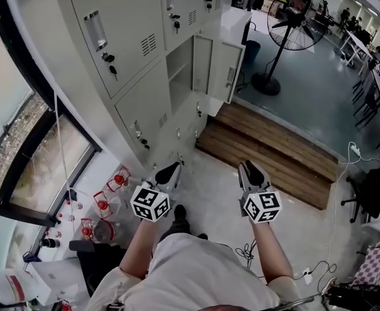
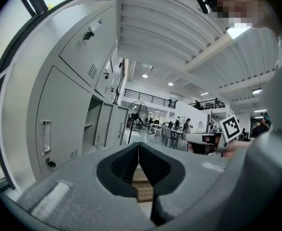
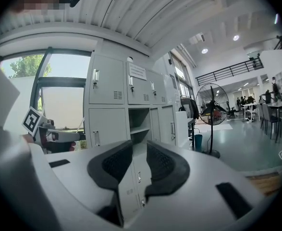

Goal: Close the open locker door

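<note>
The grey locker bank (image 1: 122, 50) stands ahead and to my left. One middle compartment (image 1: 179, 74) is open with a shelf inside, and its door (image 1: 226, 70) swings out to the right. Both grippers hang low in front of me, well short of the door. My left gripper (image 1: 171, 170) is shut with nothing between its jaws (image 2: 138, 147). The right gripper (image 1: 250, 168) is open and empty (image 3: 139, 154). The open compartment (image 3: 138, 122) and its door (image 3: 168, 125) show past the right jaws.
A wooden step (image 1: 267, 146) runs along the floor below the lockers. A standing fan (image 1: 288, 28) is beyond the door. Red-capped bottles (image 1: 103, 206) sit by the window at left. An office chair (image 1: 371, 188) and cables (image 1: 345, 173) are at right.
</note>
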`<state>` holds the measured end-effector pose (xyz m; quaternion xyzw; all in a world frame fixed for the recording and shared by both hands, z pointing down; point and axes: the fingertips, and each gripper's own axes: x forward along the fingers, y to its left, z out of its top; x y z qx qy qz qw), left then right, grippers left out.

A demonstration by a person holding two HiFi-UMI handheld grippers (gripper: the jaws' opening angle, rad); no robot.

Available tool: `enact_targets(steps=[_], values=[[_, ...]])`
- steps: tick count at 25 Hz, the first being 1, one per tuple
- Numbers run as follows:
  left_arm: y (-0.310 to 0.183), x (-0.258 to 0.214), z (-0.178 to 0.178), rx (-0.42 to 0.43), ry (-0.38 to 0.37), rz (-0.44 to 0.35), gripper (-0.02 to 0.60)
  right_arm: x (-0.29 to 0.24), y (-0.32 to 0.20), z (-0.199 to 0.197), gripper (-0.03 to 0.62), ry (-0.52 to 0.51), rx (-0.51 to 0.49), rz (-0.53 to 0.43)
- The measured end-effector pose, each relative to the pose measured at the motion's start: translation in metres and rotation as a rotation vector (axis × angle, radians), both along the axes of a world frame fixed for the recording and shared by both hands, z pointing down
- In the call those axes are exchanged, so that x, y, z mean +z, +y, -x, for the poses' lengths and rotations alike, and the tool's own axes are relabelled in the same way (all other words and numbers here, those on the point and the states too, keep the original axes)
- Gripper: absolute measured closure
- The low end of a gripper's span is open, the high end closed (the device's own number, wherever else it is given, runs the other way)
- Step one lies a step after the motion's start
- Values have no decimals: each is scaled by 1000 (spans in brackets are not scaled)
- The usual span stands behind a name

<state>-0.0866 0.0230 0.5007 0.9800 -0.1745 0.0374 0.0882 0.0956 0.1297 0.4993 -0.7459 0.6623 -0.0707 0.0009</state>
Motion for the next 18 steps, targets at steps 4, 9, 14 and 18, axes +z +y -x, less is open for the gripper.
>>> enact_targets(steps=[4, 9, 14, 18], values=[[-20, 2, -13, 11, 1, -2, 566, 2, -16, -10, 513, -3, 13, -5], [-52, 4, -35, 36, -3, -18, 566, 3, -44, -29, 513, 4, 42, 8], [-92, 3, -59, 64, 6, -13, 566, 4, -82, -48, 513, 0, 72, 15], [-124, 4, -80, 98, 2, -10, 566, 7, -114, -63, 513, -4, 91, 26]])
